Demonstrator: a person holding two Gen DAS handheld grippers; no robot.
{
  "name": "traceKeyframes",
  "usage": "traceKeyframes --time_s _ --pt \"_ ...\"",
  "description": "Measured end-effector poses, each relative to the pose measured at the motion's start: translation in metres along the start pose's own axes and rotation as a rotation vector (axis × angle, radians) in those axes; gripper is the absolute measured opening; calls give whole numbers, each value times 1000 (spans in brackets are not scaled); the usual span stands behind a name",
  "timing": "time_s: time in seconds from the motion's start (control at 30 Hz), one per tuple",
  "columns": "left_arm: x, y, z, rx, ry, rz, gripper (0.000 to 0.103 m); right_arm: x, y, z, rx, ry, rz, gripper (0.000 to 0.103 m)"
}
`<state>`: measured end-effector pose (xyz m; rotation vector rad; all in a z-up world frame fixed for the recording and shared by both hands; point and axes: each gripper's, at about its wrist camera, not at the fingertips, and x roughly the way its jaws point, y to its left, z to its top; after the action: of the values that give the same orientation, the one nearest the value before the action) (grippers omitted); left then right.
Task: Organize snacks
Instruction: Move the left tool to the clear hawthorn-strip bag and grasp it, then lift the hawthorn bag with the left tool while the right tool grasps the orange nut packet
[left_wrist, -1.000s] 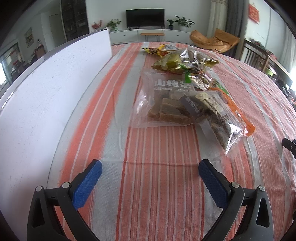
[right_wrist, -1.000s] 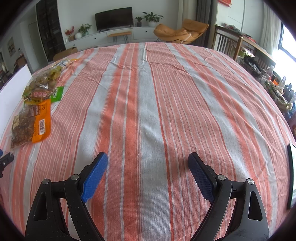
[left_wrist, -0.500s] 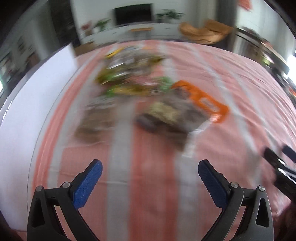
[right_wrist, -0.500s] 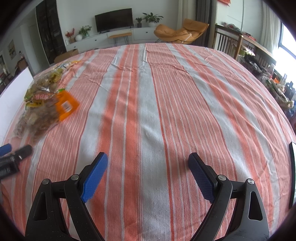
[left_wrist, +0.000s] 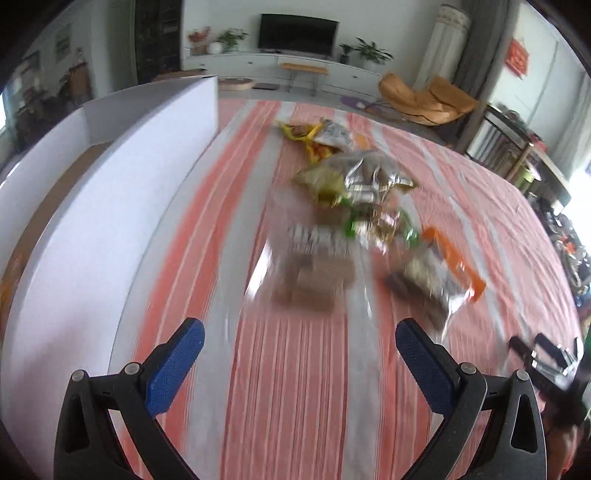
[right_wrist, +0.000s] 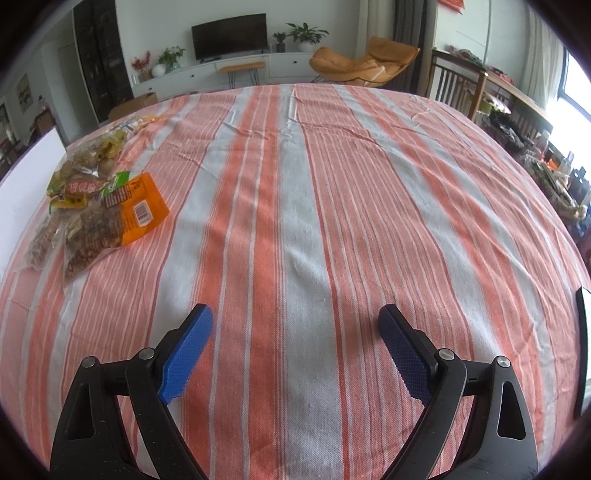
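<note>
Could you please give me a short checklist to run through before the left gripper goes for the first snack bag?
1. Left gripper open and holding nothing: ok.
2. Right gripper open and holding nothing, over bare tablecloth: ok.
3. Clear bag of brown blocks nearest ahead of the left gripper, nothing in between: ok.
4. That bag free of its neighbours: not ok; the orange-edged bag appears to overlap its side, though the left view is blurred.
5. White box standing open to the left of the pile: ok.
6. Room inside the box: cannot tell; little of its inside shows.
</note>
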<state>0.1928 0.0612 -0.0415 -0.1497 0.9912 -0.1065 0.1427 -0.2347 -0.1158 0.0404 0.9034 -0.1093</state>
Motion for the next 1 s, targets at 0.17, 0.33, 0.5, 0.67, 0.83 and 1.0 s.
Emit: traceKeyframes --time_s 0.17,0.33,0.5,0.67,0.83,1.0 --pt "45 -27 38 187 66 -11 102 0 1 0 11 -5 13 93" --pt "89 -16 51 131 170 4 102 -1 0 -1 23 -13 29 93" --pt "88 -12 38 200 106 53 89 -1 -1 -1 21 -11 24 93" --pt "57 -14 9 257 39 86 52 -1 -2 -1 20 -11 24 93" --pt "20 -2 -42 243 31 89 52 -1 -2 -1 21 -11 25 93" --pt "9 13 -61 193 34 46 78 0 -1 0 10 -1 -3 93"
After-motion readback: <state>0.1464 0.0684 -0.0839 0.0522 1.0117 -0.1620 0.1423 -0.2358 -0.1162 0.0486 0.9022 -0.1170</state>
